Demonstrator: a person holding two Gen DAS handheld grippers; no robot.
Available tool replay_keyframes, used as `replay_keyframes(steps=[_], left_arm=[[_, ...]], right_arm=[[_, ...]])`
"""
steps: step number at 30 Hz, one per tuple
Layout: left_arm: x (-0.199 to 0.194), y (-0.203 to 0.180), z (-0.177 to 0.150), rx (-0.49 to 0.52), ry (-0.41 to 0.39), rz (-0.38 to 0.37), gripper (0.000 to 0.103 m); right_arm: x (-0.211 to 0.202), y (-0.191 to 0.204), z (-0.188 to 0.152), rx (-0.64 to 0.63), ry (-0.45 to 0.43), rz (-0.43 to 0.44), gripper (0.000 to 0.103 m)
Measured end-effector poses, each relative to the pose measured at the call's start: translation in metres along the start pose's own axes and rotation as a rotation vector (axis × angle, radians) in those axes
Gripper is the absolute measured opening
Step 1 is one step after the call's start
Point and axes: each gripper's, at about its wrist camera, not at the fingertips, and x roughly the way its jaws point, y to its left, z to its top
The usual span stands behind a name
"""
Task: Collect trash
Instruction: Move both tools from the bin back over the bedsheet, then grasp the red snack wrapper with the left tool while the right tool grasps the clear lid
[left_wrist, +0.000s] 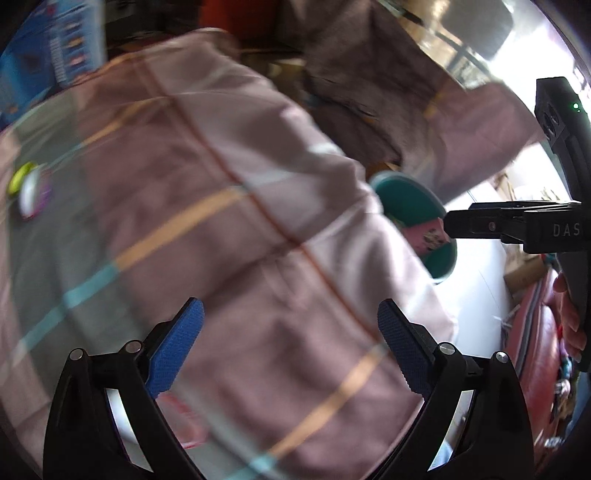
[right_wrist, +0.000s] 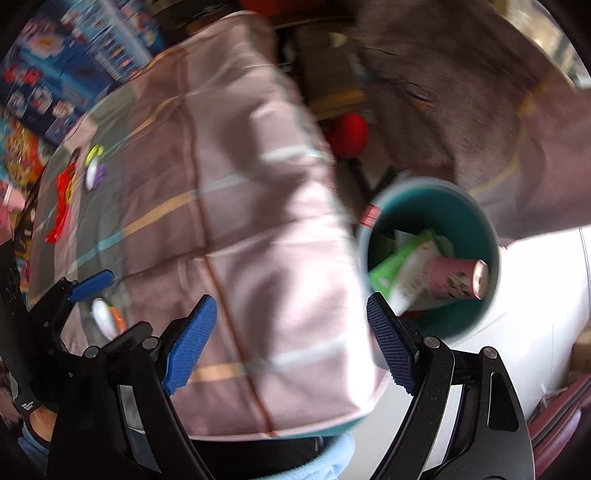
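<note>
My left gripper (left_wrist: 290, 350) hangs open over a table under a pink checked cloth (left_wrist: 229, 221), nothing between its blue pads. My right gripper (right_wrist: 291, 347) is open too, empty, above the cloth's edge beside a teal bin (right_wrist: 465, 210) on the floor. In the bin lie a pink can (right_wrist: 454, 277) and a green-and-white carton (right_wrist: 402, 266). On the cloth's far left lie a red wrapper (right_wrist: 61, 199), a yellow-green ring (right_wrist: 92, 153) and a white-and-purple piece (right_wrist: 94, 173). A white-and-orange item (right_wrist: 105, 314) lies by the left gripper's pad (right_wrist: 92, 280). The bin (left_wrist: 402, 203) is partly hidden in the left wrist view.
Colourful boxes (right_wrist: 74, 55) are stacked beyond the table at the upper left. A red round object (right_wrist: 349, 134) and a draped brownish cloth (right_wrist: 461, 74) sit behind the bin. White floor (right_wrist: 546, 295) and a dark red seat (left_wrist: 535, 332) lie to the right.
</note>
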Motion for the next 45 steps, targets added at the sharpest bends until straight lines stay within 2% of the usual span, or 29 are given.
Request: replay_keyframes(steps=[14, 21, 31, 34, 38, 41, 42, 45], left_arm=[[-0.065, 0.199, -0.033, -0.271, -0.087, 0.154, 0.095], [-0.086, 0.286, -0.033, -0.381, -0.118, 0.252, 0.095], [-0.083, 0.355, -0.024, -0.441, -0.114, 0.333, 0.095], [-0.091, 0.365, -0.028, -0.462, -0.127, 0.302, 0.095], [-0.101, 0.369, -0.033, -0.442, -0.13, 0.328, 0.095], [-0.106, 0.376, -0.032, -0.417, -0.121, 0.357, 0.095], [-0.107, 0.379, -0.03, -0.407, -0.118, 0.369, 0.095], [-0.106, 0.388, -0.022, -0.37, -0.104, 0.36, 0.095]], right_arm=[[0.053, 0.179, 0.071, -0.214, 0.09, 0.027, 0.08], [0.082, 0.254, 0.107, -0.277, 0.106, 0.063, 0.08], [0.137, 0.326, 0.151, -0.292, 0.139, 0.094, 0.08], [0.151, 0.34, 0.16, -0.295, 0.15, 0.102, 0.08], [0.166, 0.356, 0.168, -0.328, 0.142, 0.076, 0.079], [0.176, 0.363, 0.172, -0.335, 0.146, 0.06, 0.065], [0.179, 0.365, 0.173, -0.336, 0.154, 0.061, 0.051], [0.182, 0.367, 0.173, -0.356, 0.153, 0.051, 0.05]])
